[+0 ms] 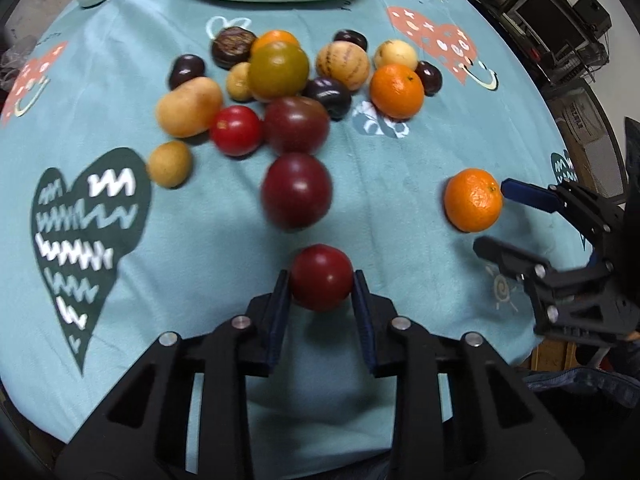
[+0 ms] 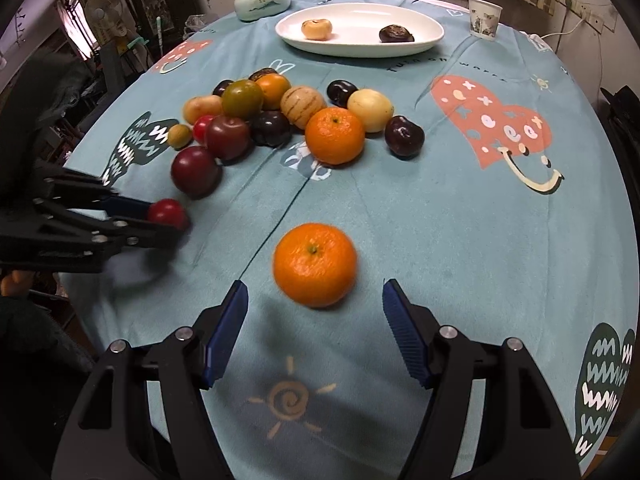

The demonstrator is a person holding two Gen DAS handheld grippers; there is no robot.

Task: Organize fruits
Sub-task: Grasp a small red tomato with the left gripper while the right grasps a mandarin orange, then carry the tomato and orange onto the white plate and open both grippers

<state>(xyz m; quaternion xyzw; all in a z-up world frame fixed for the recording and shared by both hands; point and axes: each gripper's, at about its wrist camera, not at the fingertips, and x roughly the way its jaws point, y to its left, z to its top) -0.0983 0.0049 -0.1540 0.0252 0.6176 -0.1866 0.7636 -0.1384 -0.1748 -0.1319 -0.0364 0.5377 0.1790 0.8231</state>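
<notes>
My left gripper (image 1: pixel 321 280) is shut on a small red fruit (image 1: pixel 322 270) and holds it just above the teal tablecloth; the right wrist view shows the same fruit (image 2: pixel 168 212) at the left gripper's tips. My right gripper (image 2: pixel 315 286) stands open, and a loose orange (image 2: pixel 315 264) lies on the cloth just beyond its blue pads, untouched. In the left wrist view that orange (image 1: pixel 473 200) sits by the right gripper (image 1: pixel 494 218). A pile of mixed fruit (image 2: pixel 280 116) lies mid-table. The white plate (image 2: pixel 360 51) at the back holds a pale orange fruit (image 2: pixel 316 29) and a dark one (image 2: pixel 396 34).
A dark red plum (image 1: pixel 297 190) lies just ahead of the held fruit. A lidded ceramic jar (image 2: pixel 262 0) stands left of the plate and a paper cup (image 2: pixel 484 18) to its right. The round table's edge (image 2: pixel 624 240) curves close on both sides.
</notes>
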